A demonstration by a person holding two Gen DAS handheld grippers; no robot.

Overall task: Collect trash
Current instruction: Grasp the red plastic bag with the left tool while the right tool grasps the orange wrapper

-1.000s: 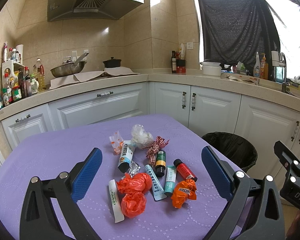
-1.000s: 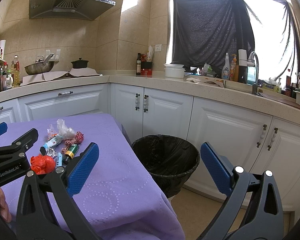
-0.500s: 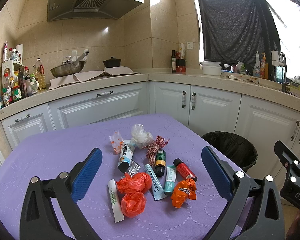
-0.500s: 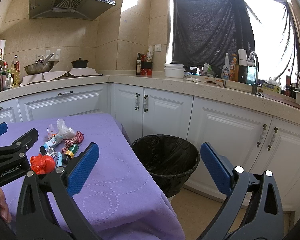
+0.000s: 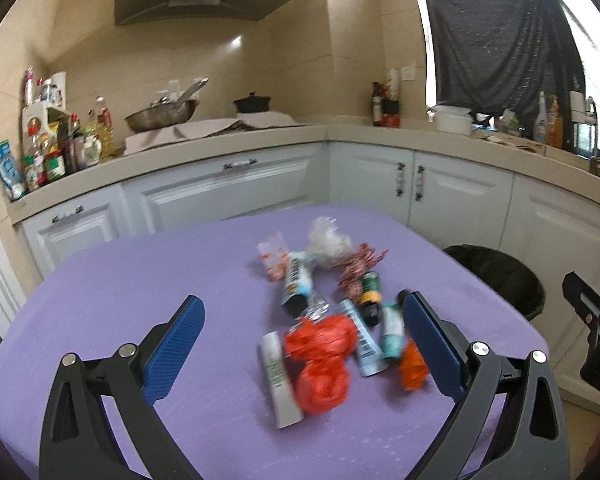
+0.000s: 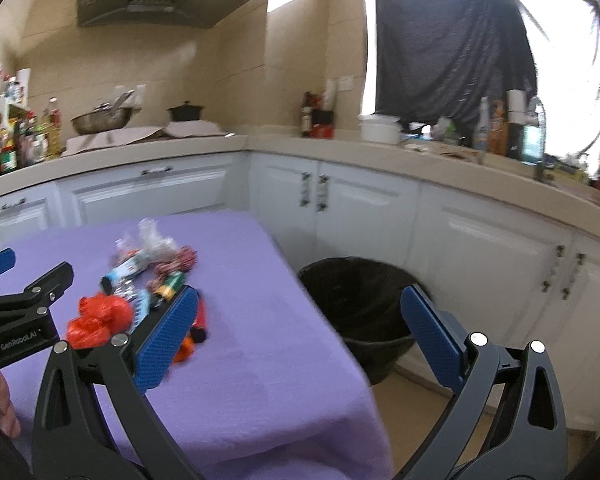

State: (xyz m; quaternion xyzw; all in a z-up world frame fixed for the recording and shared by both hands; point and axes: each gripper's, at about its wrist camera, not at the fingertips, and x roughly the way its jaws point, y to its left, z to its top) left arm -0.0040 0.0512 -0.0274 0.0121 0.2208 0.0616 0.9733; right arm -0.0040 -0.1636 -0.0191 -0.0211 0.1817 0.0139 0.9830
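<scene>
Left wrist view: trash pile (image 5: 332,312) blurred at centre, labels unreadable; left gripper (image 5: 304,344) jaws wide, nearer than before.
Right gripper (image 6: 300,336) jaws wide.

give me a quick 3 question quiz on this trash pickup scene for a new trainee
1. True or false: the left claw is shut on a piece of trash.
2. Multiple choice: where is the black bin? A) on the purple table B) on the floor beside the table, in front of the white cabinets C) on the counter
3. Fill in: the two crumpled bags nearest the left claw are ____ in colour.

Key:
1. False. Both the left claw and the right claw are open and empty.
2. B
3. Red. They lie on the purple table, next to a white tube.
</scene>
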